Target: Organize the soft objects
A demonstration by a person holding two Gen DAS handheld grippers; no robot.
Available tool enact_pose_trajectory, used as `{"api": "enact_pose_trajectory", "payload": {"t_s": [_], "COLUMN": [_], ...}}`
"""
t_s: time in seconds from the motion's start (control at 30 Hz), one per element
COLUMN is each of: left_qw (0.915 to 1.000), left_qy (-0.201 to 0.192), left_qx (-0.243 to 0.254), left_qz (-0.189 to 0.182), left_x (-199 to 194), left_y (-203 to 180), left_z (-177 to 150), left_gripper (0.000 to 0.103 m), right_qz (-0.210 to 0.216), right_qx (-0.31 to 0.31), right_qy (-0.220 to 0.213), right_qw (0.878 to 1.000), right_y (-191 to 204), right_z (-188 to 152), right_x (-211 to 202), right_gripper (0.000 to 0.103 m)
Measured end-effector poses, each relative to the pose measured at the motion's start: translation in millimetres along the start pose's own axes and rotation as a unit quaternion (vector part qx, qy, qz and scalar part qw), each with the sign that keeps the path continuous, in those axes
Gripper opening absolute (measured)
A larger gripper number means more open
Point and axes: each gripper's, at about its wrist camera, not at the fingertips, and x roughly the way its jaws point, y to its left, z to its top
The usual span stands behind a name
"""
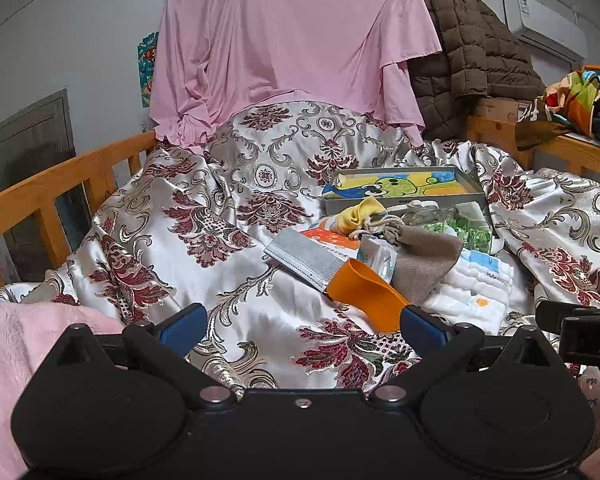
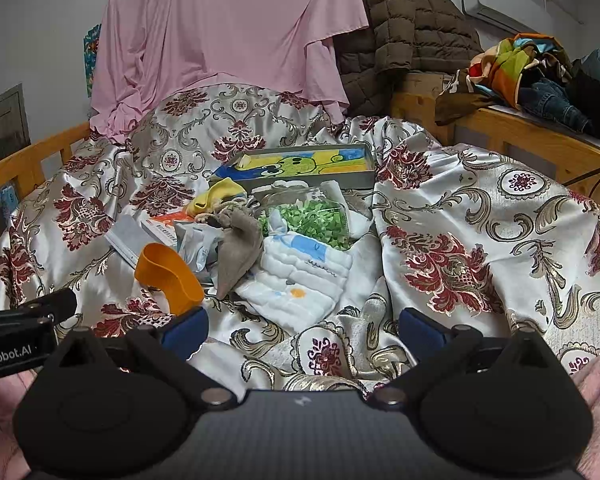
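Gaping empty, left claw point(image 1: 302, 326) and right claw point(image 2: 302, 326) face glossy brocade bedspread point(image 1: 236, 280), quilted cloth point(image 2: 300, 284).

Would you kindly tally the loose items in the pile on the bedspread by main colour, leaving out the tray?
Orange: 1, the orange curved plastic band
Yellow: 1, the yellow crumpled sock
Grey: 1, the grey flat face mask
Taupe: 1, the taupe drawstring pouch
White: 1, the white quilted folded cloth
Green: 1, the clear bag of green bits
Total: 6; smaller packets beneath are unclear.
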Motion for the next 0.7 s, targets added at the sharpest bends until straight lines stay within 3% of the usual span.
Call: {"api": "enact_pose_trajectory", "payload": {"t_s": [0.4,0.7], "left_qw": [0.9999,0.9989], "left_qy": [0.011,0.045], "left_qx": [-0.007,-0.007], "left_qz": [-0.003,-0.013], "left_x": [6,35], "left_y": [0,4], "left_z": [6,26], "left_gripper": [0.102,0.102], "right_qz": [0.028,0.060], "right_qx": [0.010,-0.065], "right_qy": [0.015,0.005], "right_qw": [0.999,0.996], "right_y": [-7,-10], "right_z": [17,64], "right_x": [9,39], "right_gripper": [0.103,0.103]}}
